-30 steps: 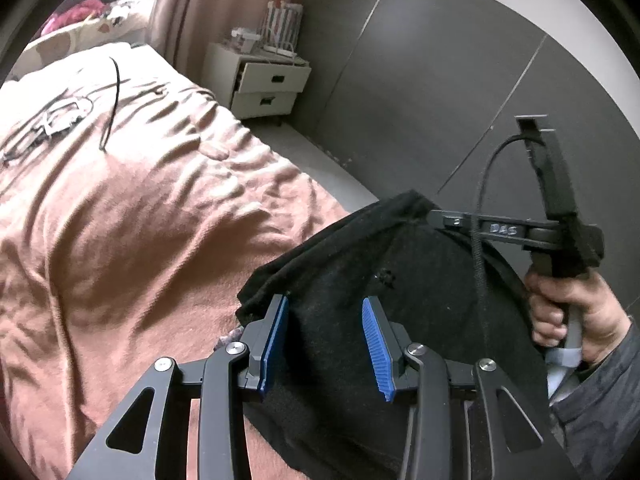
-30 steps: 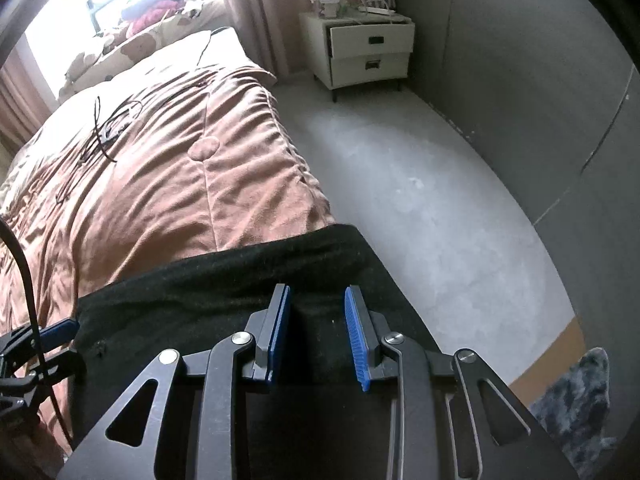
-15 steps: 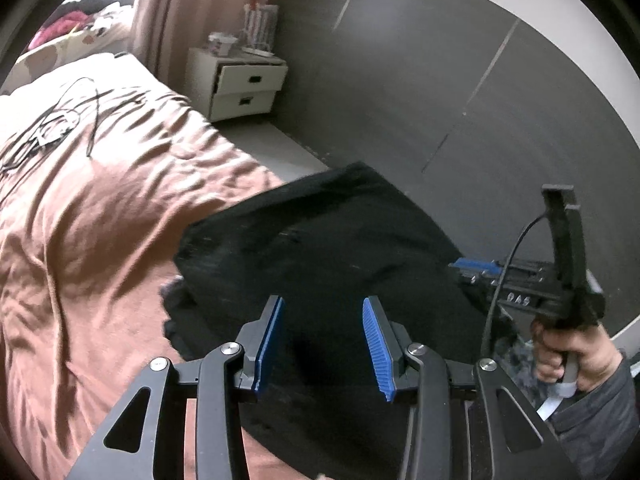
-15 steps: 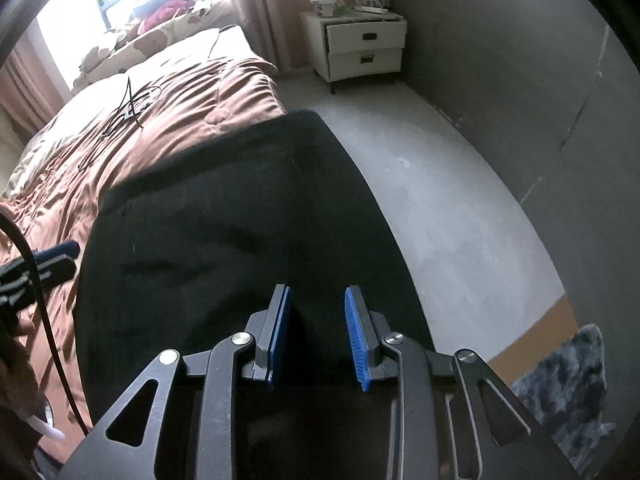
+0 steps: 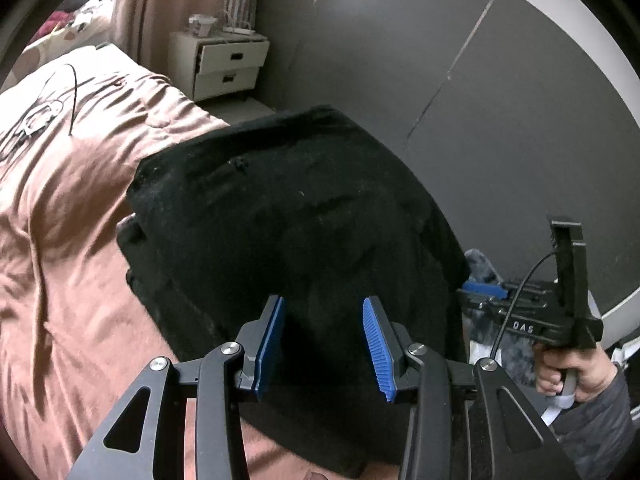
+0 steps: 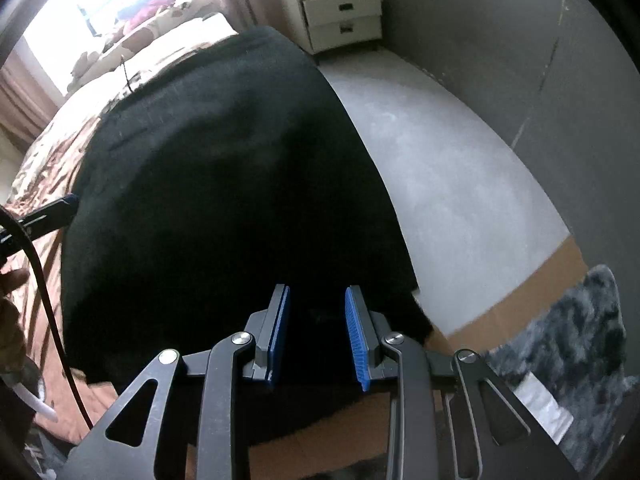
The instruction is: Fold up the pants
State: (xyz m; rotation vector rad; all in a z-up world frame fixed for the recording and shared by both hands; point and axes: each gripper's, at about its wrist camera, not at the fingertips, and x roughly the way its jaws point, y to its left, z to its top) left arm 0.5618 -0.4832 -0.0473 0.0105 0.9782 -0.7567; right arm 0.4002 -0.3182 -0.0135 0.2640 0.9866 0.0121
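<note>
While both claws point down over the bed [image 5: 72, 208], black pants [image 5: 288, 216] fill the space ahead, draped over the pink bedspread near its edge. Left claw [image 5: 323, 344]: blue pads apart, dark cloth between them; grip cannot be confirmed. Right claw [image 6: 316, 332]: narrower gap, cloth between the pads, contact unclear. White nightstand [image 6: 340, 16] by the far wall.

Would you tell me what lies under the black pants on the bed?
The black pants rest on the pink-brown bedspread; anything beneath their middle is hidden.
</note>
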